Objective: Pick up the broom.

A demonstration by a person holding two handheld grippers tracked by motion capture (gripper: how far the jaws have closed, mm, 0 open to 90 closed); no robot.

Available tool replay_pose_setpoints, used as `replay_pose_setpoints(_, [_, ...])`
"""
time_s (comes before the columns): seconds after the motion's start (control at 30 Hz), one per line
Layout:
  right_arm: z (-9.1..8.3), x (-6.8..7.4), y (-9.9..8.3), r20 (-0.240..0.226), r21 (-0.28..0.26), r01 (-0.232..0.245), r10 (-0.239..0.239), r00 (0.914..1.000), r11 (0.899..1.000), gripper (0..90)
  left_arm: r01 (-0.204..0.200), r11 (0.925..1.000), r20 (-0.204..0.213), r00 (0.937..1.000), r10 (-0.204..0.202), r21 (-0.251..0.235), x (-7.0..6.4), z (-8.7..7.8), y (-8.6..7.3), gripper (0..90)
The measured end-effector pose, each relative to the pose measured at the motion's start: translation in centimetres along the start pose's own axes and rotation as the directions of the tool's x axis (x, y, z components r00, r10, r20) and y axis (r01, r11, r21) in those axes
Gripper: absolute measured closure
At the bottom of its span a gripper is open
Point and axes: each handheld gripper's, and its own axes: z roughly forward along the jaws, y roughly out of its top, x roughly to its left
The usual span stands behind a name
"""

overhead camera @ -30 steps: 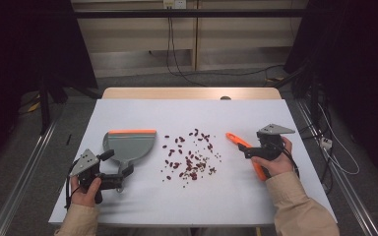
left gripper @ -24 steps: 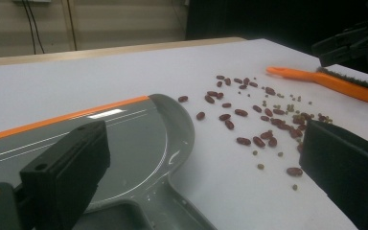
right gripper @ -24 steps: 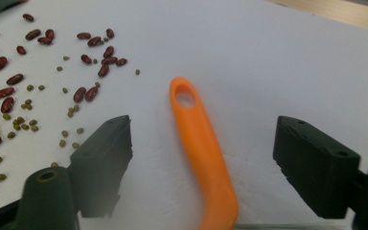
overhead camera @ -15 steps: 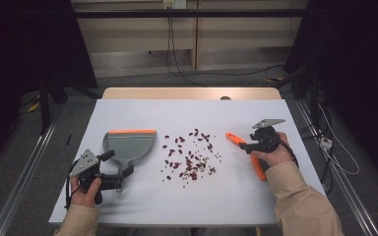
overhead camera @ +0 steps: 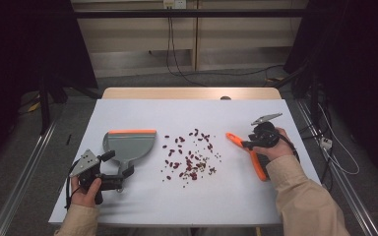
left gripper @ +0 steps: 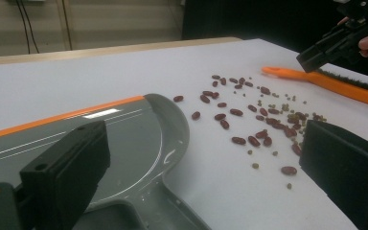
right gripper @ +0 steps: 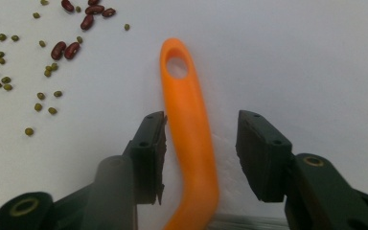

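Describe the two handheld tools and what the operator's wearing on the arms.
Both tools are black, each with two blocky rectangular jaws carrying small screw holes. The left tool and right tool each have a grey three-cornered plate on top. A black cable loops from each near the hand. In the right gripper view, brass-coloured rings show at the jaw bases. The sleeves are light beige, reaching the wrists.

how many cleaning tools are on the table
2. A grey dustpan with an orange edge lies left of the scattered beans, by the left gripper. An orange brush lies right of them, between the right gripper's open jaws.
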Motion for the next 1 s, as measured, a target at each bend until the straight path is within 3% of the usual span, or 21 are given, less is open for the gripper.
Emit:
replay_pose_setpoints(0.13, [0.2,-0.1,0.1,-0.017,0.048,-0.023,0.024,0.9996,0.999,59.9,-0.001,1.0000,0.001,1.0000,0.001,0.002,0.0,0.0,0.0,3.2])
replay_pose_setpoints(0.3, [0.5,-0.2,0.3,-0.028,0.108,-0.007,0.010,0.9995,0.994,61.5,-0.001,1.0000,0.000,1.0000,0.001,0.004,0.0,0.1,0.0,3.2])
replay_pose_setpoints(0.47, [0.7,-0.4,0.3,-0.038,0.127,-0.010,0.015,0.9992,0.992,68.0,0.000,1.0000,0.002,1.0000,0.000,0.005,0.0,0.1,-0.1,3.2])
replay_pose_setpoints(0.83, [1.3,-0.2,0.8,-0.038,0.187,0.013,-0.006,0.9993,0.982,67.3,0.000,0.9999,-0.001,1.0000,0.000,0.013,0.0,0.2,-0.1,3.2])
replay_pose_setpoints(1.0, [1.9,0.0,1.3,-0.038,0.241,0.037,-0.029,0.9989,0.970,66.0,0.002,0.9999,0.001,1.0000,-0.002,0.016,-0.1,0.2,-0.1,3.2])
